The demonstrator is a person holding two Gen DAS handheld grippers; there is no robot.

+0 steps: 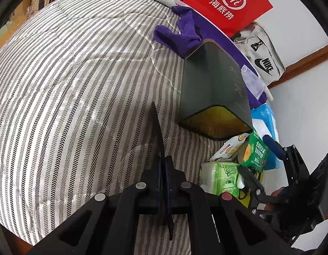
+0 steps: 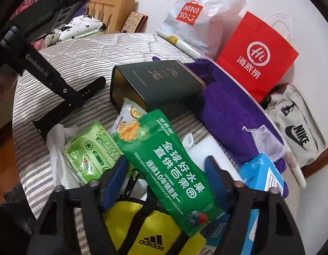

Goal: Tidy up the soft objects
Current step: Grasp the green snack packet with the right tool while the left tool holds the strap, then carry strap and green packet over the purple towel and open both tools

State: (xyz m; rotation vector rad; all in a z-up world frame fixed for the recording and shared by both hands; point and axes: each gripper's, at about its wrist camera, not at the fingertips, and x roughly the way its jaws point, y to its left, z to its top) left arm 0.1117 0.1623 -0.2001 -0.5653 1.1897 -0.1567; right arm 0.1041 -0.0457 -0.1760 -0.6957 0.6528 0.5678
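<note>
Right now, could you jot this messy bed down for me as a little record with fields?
surface: striped quilt
left gripper: shut, empty, over bare quilt
right gripper: open around the green snack pouch, pads not pressing
dark box: on its side, mouth toward the pile
beside box: purple cloth
by wall: red paper bag, Nike bag

Bed (image 2: 83, 48), striped quilted cover, carries everything. Dark green box (image 2: 155, 82) on its side mid-bed, open end toward near edge. Purple cloth (image 2: 227, 110) right of box, touching it. Near: green tissue pack (image 2: 89, 153), green snack pouch (image 2: 164, 159), orange-print sachet (image 2: 130, 114), blue tissue pack (image 2: 259, 170), yellow adidas bag (image 2: 138, 227), clustered and overlapping. Far right: red paper bag (image 2: 257, 59), white Miniso bag (image 2: 198, 12), beige Nike bag (image 2: 295, 123).
</note>
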